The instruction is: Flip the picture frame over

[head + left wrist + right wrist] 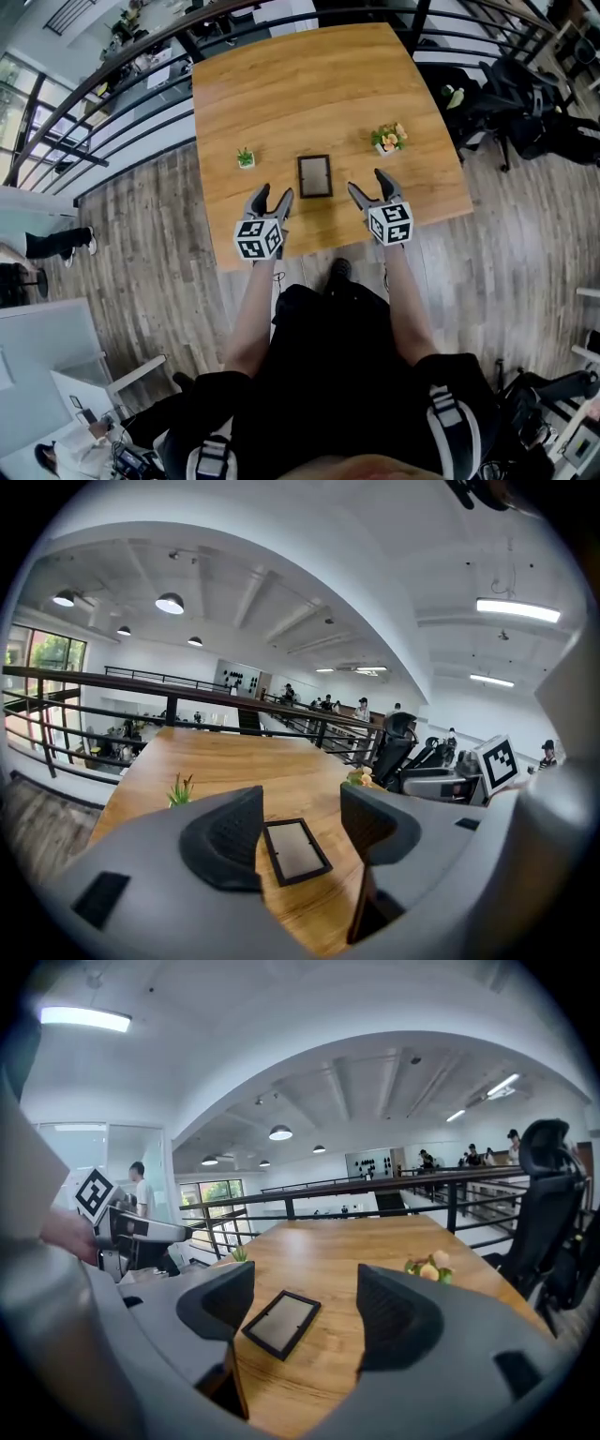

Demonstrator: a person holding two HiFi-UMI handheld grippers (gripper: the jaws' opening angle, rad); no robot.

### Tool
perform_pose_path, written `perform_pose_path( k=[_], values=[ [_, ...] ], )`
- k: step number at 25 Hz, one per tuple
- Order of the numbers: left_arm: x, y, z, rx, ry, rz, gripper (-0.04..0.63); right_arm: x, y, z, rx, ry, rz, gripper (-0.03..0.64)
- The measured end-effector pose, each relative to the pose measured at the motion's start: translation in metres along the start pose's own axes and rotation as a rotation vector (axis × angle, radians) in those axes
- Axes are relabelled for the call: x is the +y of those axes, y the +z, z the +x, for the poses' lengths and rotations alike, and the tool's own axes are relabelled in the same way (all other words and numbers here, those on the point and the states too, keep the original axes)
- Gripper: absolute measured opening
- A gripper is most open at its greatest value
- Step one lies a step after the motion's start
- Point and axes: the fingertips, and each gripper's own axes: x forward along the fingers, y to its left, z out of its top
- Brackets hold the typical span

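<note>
A bare wooden worktop [319, 94] with a light grain carries three things, all toward its near edge. A dark-bordered picture frame [315, 175] lies flat in the middle. A small green plant [246, 158] stands well to its left, and a little pot of flowers [388, 139] stands to its right, slightly farther back.

Flowers [427, 1267] partly behind jaws, plant [239, 1254] barely showing
</note>
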Motion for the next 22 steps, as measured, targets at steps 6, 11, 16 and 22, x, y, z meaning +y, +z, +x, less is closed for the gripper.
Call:
perform_pose_path(
  k=[6, 11, 16, 22],
  values=[
    [-0.003, -0.012, 0.002, 0.016, 0.06, -0.032, 0.275, -0.003, -0.014, 0.009, 0.035, 0.055, 0.024, 0.333],
    [0.005, -0.032, 0.001, 0.057, 0.085, -0.031, 0.275, 0.003, -0.025, 0.018, 0.056, 0.079, 0.037, 0.331],
    [0.015, -0.049, 0.009, 0.086, 0.088, -0.082, 0.275, 0.003, -0.039, 0.021, 0.089, 0.082, 0.041, 0.33],
    [0.031, -0.069, 0.029, 0.12, 0.085, -0.128, 0.273, 0.0, -0.061, 0.031, 0.146, 0.079, 0.052, 0.325]
  ],
)
